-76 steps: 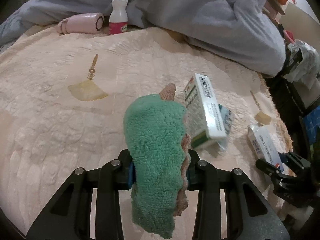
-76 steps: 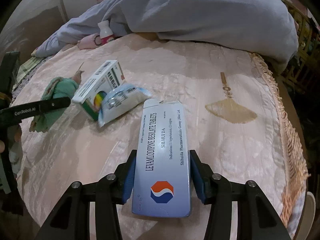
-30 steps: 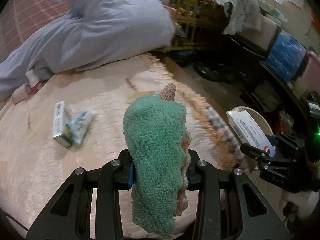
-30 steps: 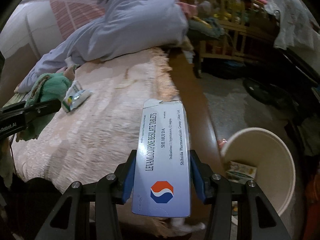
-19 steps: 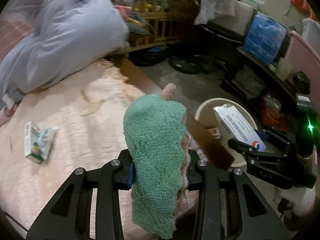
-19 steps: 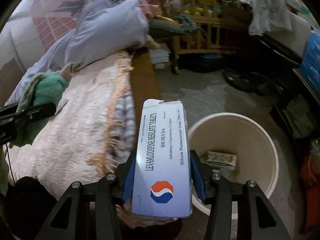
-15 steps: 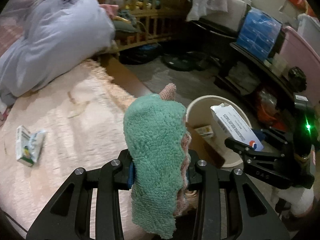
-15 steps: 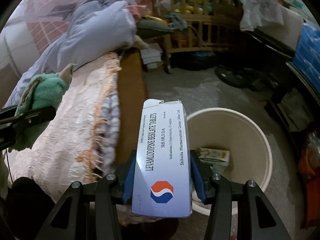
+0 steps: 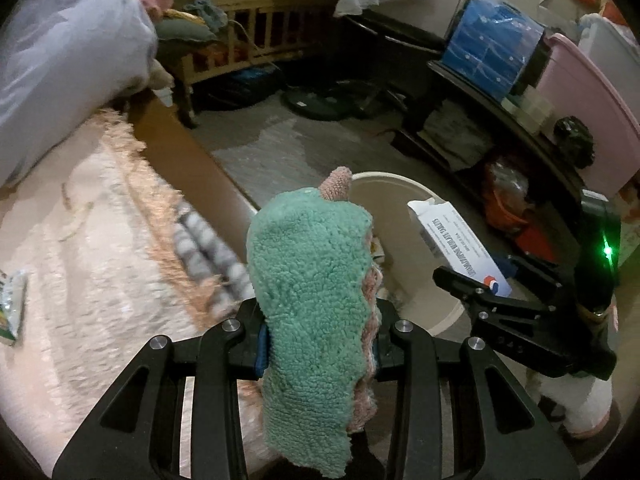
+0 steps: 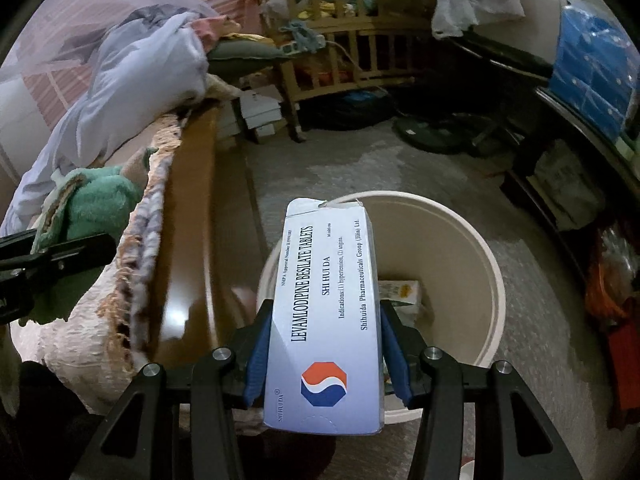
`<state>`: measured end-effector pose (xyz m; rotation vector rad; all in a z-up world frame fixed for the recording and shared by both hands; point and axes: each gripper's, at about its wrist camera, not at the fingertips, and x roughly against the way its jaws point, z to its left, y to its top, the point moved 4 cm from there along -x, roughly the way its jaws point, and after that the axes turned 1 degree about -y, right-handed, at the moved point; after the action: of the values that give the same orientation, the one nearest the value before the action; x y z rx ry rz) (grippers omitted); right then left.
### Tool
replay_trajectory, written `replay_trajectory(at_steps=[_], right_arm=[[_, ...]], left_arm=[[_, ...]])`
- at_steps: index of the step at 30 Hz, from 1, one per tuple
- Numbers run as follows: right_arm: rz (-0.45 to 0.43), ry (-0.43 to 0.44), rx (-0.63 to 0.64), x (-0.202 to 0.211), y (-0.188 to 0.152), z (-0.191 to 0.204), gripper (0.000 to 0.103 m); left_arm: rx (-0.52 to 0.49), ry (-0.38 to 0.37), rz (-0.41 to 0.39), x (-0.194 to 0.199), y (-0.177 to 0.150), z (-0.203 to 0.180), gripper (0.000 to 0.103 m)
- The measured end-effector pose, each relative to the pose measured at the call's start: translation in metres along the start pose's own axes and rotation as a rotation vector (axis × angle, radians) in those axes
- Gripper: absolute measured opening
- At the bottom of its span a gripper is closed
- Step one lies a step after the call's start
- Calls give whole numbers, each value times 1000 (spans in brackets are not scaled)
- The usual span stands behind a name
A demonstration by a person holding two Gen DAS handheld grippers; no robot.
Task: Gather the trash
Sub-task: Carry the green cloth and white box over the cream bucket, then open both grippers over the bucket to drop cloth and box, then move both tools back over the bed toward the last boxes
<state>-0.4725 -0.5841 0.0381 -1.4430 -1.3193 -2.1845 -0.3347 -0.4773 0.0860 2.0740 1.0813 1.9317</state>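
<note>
My left gripper (image 9: 318, 340) is shut on a green fleecy cloth (image 9: 310, 276) with a pink edge, held at the bed's edge beside a cream bin (image 9: 404, 200). My right gripper (image 10: 326, 344) is shut on a white and blue tablet box (image 10: 326, 304) and holds it above the cream bin (image 10: 452, 236). A small box (image 10: 402, 292) lies at the bin's bottom. The tablet box (image 9: 456, 246) and right gripper (image 9: 480, 292) also show in the left wrist view, over the bin. The green cloth (image 10: 96, 204) shows at left in the right wrist view.
The bed with a pink quilt (image 9: 80, 240) and brown wooden rail (image 10: 188, 240) is at left. A packet (image 9: 10, 304) lies on the quilt at the far left. A wooden crib (image 10: 340, 40), dark shelving (image 9: 500, 128) and floor clutter surround the bin.
Both grippers swung from over the bed to the bedside bin, carrying the cloth and the tablet box. The bin has come closer and now sits under the tablet box.
</note>
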Motion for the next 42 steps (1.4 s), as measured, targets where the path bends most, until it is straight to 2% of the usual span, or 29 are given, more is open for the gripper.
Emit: replay_trajectory(at_steps=[13, 27, 30, 32, 37, 42], right_arm=[[42, -16, -56, -19, -6, -28, 48], [61, -37, -81, -32, -7, -43, 48], [62, -39, -93, -35, -6, -46, 48], [59, -39, -104, -35, -5, -49, 50], [58, -48, -139, -35, -4, -54, 58], [68, -45, -125, -34, -5, -45, 60]], left_arm=[[-15, -46, 30, -33, 9, -20, 34], [-13, -97, 31, -48, 13, -29, 36], [-5, -122, 19, -47, 14, -30, 45], [1, -142, 8, -45, 15, -30, 56], [7, -142, -7, -33, 17, -23, 57], [2, -80, -26, -14, 13, -10, 57]])
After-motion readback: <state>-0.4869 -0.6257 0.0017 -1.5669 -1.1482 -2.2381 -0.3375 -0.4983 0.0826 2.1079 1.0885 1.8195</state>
